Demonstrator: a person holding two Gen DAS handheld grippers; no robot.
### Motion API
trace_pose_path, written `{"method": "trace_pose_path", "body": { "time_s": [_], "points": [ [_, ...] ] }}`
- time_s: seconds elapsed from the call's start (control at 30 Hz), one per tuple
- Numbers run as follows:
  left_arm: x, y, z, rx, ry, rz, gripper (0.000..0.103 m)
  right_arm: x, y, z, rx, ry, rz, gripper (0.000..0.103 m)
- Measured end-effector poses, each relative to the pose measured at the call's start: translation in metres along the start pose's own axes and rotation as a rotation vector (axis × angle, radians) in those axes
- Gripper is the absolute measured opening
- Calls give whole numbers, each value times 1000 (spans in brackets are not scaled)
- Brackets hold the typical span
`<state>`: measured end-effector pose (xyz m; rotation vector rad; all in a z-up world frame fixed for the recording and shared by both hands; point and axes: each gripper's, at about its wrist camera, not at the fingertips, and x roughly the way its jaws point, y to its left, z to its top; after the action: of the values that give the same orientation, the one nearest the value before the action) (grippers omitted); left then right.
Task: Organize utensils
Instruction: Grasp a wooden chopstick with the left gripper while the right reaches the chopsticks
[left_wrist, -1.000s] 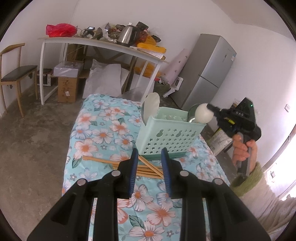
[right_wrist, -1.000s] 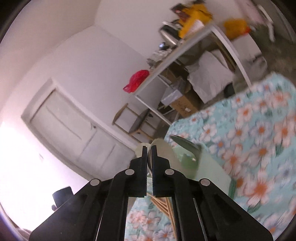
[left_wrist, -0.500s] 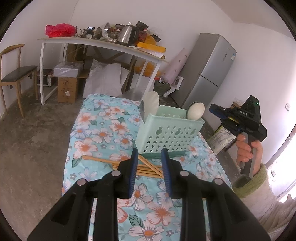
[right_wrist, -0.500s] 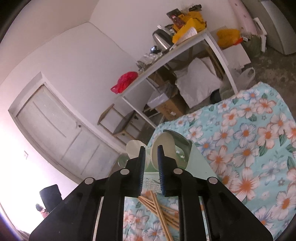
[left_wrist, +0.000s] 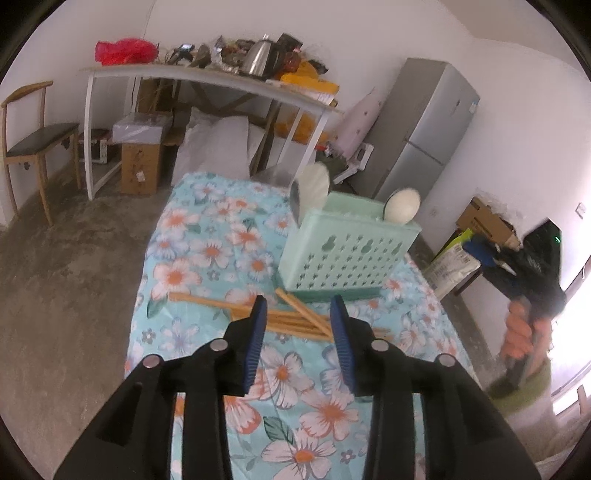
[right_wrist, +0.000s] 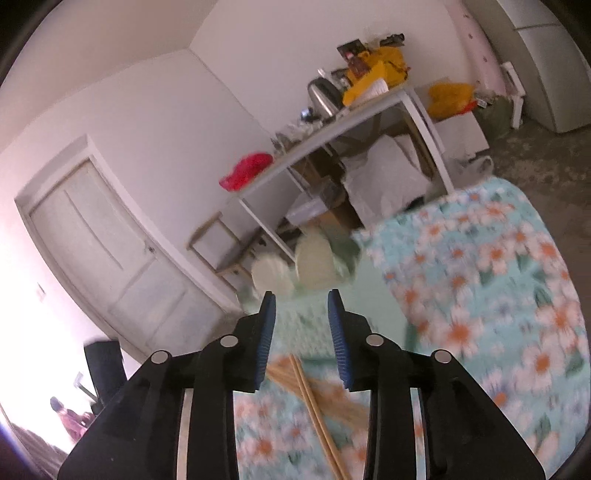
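Our left gripper (left_wrist: 297, 314) and right gripper (right_wrist: 301, 308) are both opening, empty, above the chopsticks (left_wrist: 295, 319) by the basket (left_wrist: 343, 254).

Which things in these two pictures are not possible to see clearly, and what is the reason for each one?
- Spoon handles: left wrist view, hidden inside the green basket; only the white spoon heads show.
- Basket inside: both views, its walls hide any compartments.
- Chopsticks: left wrist view, partly covered by the left claw; number unclear.
- Basket and spoons: right wrist view, motion blur.
- Right claw: in the left wrist view, blurred; fingertips unclear.
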<state>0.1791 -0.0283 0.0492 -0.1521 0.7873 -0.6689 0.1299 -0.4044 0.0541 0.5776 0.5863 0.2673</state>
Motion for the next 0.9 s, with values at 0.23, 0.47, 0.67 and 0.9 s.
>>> {"method": "trace_pose_path", "body": {
  "time_s": [0.23, 0.47, 0.67, 0.9],
  "points": [
    [58, -14, -29, -75, 181, -85, 40, 16, -2, -83, 7, 154, -139, 31],
    [125, -27, -44, -217, 314, -184, 39, 36, -14, -116, 62, 233, -198, 31],
    [153, -23, -56, -360, 343, -219, 34, 32, -27, -120, 105, 235, -170, 31],
    [162, -14, -64, -454, 315, -230, 17, 26, -37, -124, 169, 231, -144, 30]
  ]
}}
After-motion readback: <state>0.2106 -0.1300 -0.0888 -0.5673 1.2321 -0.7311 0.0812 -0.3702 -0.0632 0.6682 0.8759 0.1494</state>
